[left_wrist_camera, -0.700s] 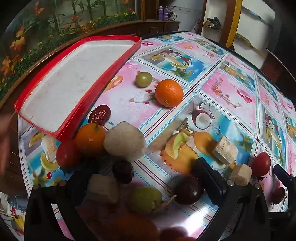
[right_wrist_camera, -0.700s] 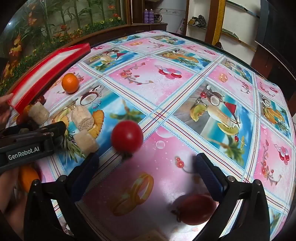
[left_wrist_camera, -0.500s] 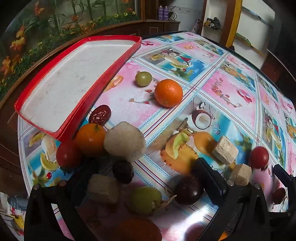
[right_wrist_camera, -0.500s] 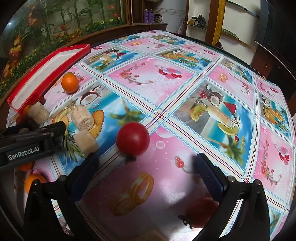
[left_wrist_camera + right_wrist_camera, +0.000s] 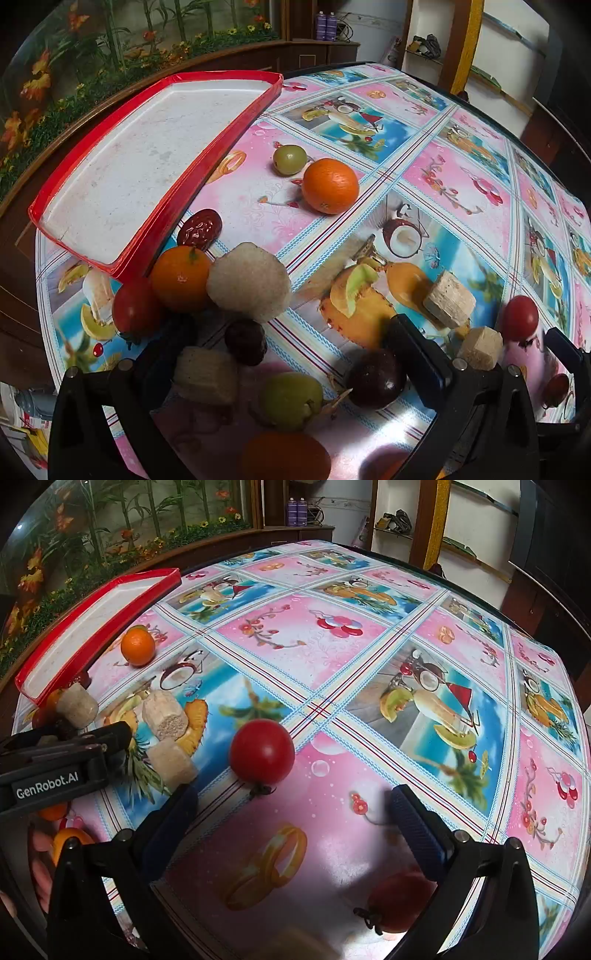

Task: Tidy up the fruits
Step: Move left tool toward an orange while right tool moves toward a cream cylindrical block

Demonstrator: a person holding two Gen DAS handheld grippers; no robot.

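Note:
The red tray with a white bottom lies at the table's far left and holds nothing. My left gripper is open above a cluster of fruit: a dark plum, a green fruit, a second plum and a pale chunk. Just beyond are a tangerine, a pale round piece and a tomato. My right gripper is open too. A red tomato sits just ahead of its fingertips, and another tomato lies under its right finger.
An orange, a green fruit and a red date lie near the tray's edge. Pale chunks sit between the two grippers. The left gripper's body is at the right view's left side. A wooden ledge borders the round table.
A blurred hand at the left edge beside the tray has left the view. The tomato ahead of my right gripper has shifted slightly right. Both grippers stay open and almost still.

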